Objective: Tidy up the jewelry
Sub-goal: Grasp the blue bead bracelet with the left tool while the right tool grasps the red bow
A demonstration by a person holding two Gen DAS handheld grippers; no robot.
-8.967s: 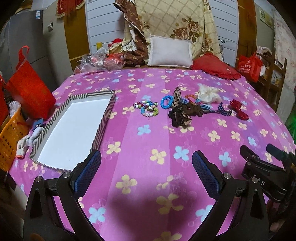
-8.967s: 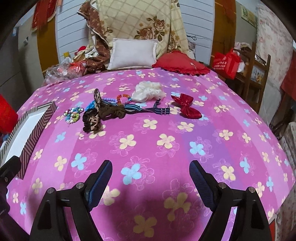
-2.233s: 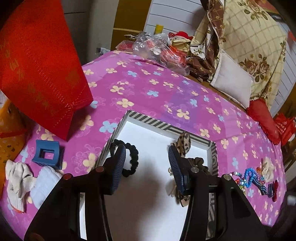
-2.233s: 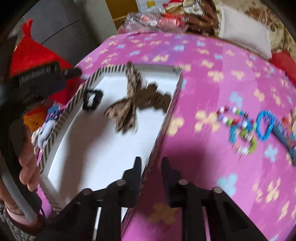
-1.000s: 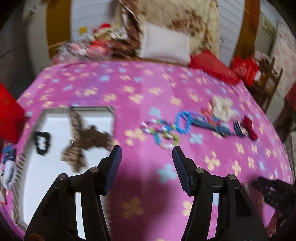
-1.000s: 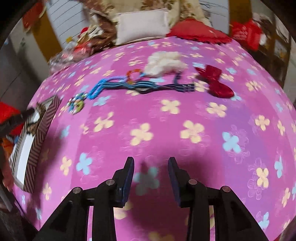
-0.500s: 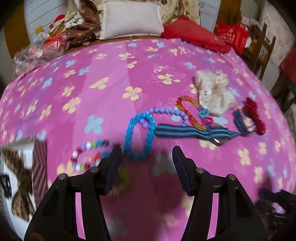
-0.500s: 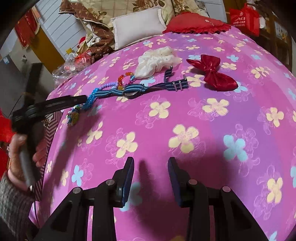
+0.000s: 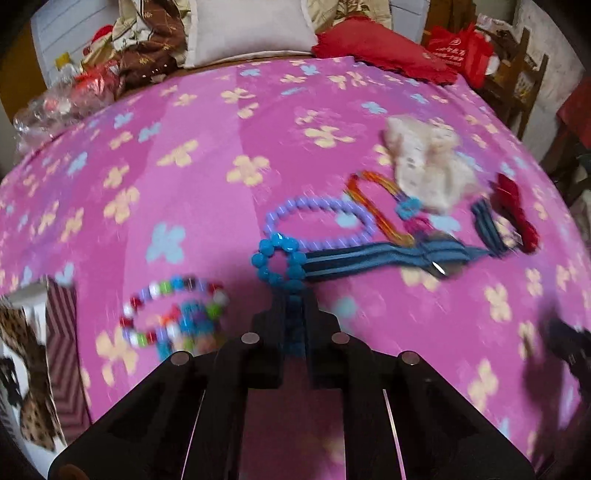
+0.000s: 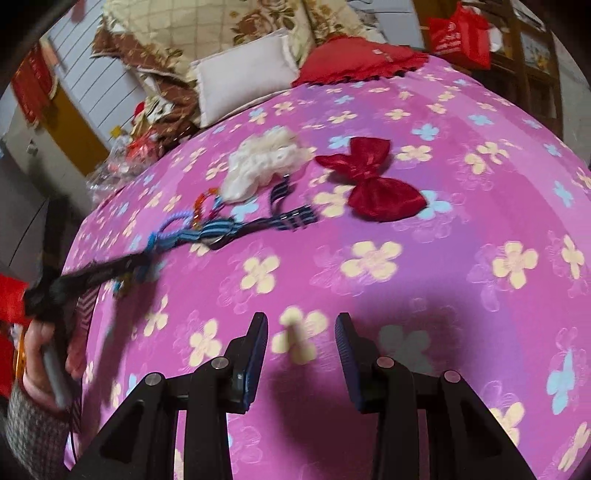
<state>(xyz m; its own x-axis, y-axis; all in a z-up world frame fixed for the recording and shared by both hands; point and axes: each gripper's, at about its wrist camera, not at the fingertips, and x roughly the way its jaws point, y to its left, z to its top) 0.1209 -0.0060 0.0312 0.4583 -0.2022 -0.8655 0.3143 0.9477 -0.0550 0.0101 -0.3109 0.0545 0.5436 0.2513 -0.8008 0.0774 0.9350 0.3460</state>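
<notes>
My left gripper (image 9: 294, 301) is shut on the blue bead bracelet (image 9: 277, 262) on the pink flowered cloth; it also shows in the right wrist view (image 10: 142, 260). Beside it lie a multicoloured bead bracelet (image 9: 173, 317), a lilac bead bracelet (image 9: 317, 223), an orange bead bracelet (image 9: 376, 206), a striped blue band (image 9: 388, 256), a white scrunchie (image 9: 424, 162) and a red bow (image 10: 369, 181). The striped-rim white tray (image 9: 61, 332) at the left edge holds a leopard bow (image 9: 22, 354). My right gripper (image 10: 300, 332) is open and empty over bare cloth.
A white pillow (image 9: 251, 29), a red cushion (image 9: 380, 48) and piled fabric sit at the far edge of the table. A wooden chair with a red bag (image 9: 465, 44) stands at the right. A plastic-wrapped bundle (image 9: 62, 99) lies at the far left.
My left gripper has moved from the tray to the jewelry pile and closed on the blue bead bracelet. My right gripper has drawn closer to the cloth and stays open.
</notes>
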